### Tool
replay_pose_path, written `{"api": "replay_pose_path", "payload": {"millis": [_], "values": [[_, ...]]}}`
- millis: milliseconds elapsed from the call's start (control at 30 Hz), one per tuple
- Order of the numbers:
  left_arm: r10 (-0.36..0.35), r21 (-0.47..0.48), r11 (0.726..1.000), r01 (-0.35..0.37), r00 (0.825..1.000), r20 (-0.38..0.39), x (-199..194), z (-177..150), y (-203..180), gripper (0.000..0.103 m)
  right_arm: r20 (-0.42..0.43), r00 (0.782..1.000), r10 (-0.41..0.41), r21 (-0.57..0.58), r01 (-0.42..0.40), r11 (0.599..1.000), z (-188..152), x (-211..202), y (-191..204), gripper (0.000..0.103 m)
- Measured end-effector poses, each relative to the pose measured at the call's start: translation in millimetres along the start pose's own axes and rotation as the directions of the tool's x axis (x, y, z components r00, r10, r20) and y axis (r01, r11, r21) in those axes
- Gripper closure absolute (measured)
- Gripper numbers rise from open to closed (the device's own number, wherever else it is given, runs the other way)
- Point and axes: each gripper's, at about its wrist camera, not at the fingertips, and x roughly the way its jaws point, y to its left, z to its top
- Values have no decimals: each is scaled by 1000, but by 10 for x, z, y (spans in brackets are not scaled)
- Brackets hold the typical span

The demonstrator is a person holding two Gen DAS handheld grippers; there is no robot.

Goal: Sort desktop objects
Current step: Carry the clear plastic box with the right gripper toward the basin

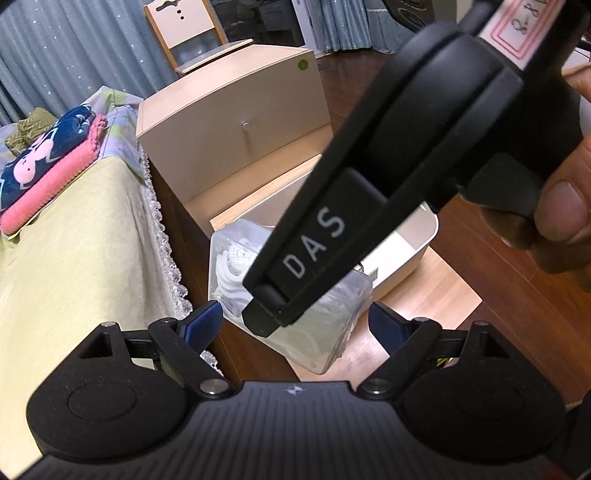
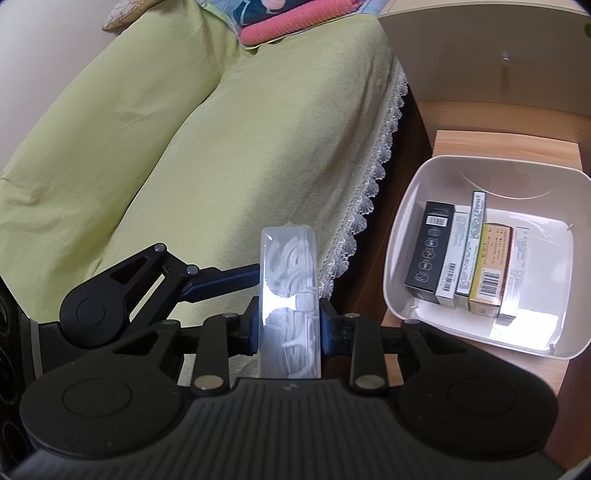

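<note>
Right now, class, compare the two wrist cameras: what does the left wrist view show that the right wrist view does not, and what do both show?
Only the left wrist view shows the open left tool, a wooden chair and a thumb.

Only the right wrist view shows five small boxes standing in the beige bin.

Both show the right tool shut on the clear floss-pick box, the green sofa cover and the pink towel.

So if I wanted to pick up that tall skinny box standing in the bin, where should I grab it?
Grab the tall thin box by its top edge, coming straight down from above. It pokes up higher than the other boxes squeezed against it in the bin, so only its top is free; its flat sides are probably blocked.
</note>
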Motion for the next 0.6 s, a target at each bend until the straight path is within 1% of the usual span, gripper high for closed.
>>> {"api": "replay_pose_path", "payload": {"millis": [333,600], "values": [[-31,15,999,31,1000,3,254,121,-38,16,9,999,-38,36,37,999,49,-10,-233,76],[-50,18,999,50,999,5,430,142,-62,16,0,998,-62,62,61,996,61,53,-390,76]]}}
